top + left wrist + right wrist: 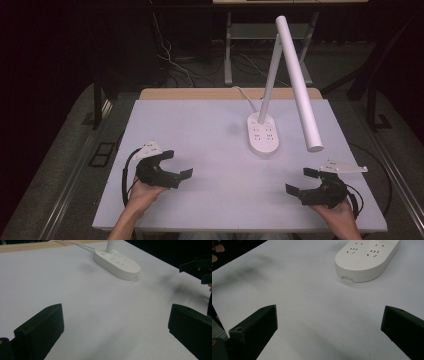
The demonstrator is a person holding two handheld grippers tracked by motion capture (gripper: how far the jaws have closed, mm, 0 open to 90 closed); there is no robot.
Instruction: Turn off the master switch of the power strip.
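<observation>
Okay, both my grippers sit low near the counter's near edge, and the lamp stands between them, farther back. My left gripper (180, 164) is by the near left corner, jaws spread wide, nothing in them; my right gripper (300, 180) is by the near right corner, equally wide, also empty. The lamp base (263, 133) lies ahead and inward from each, just right of the counter's (200, 125) middle line, so I judge the right gripper a touch nearer. Its long axis runs from the near edge toward the far edge. It's a white rounded oval with socket holes on top, clear in the right gripper view (367, 258). From its far end a white stem (270, 75) rises, and a long white lamp bar (299, 80) slants down toward the right side, its tip hanging above the counter ahead of my right gripper. A white cord (72, 243) trails off the far edge.
</observation>
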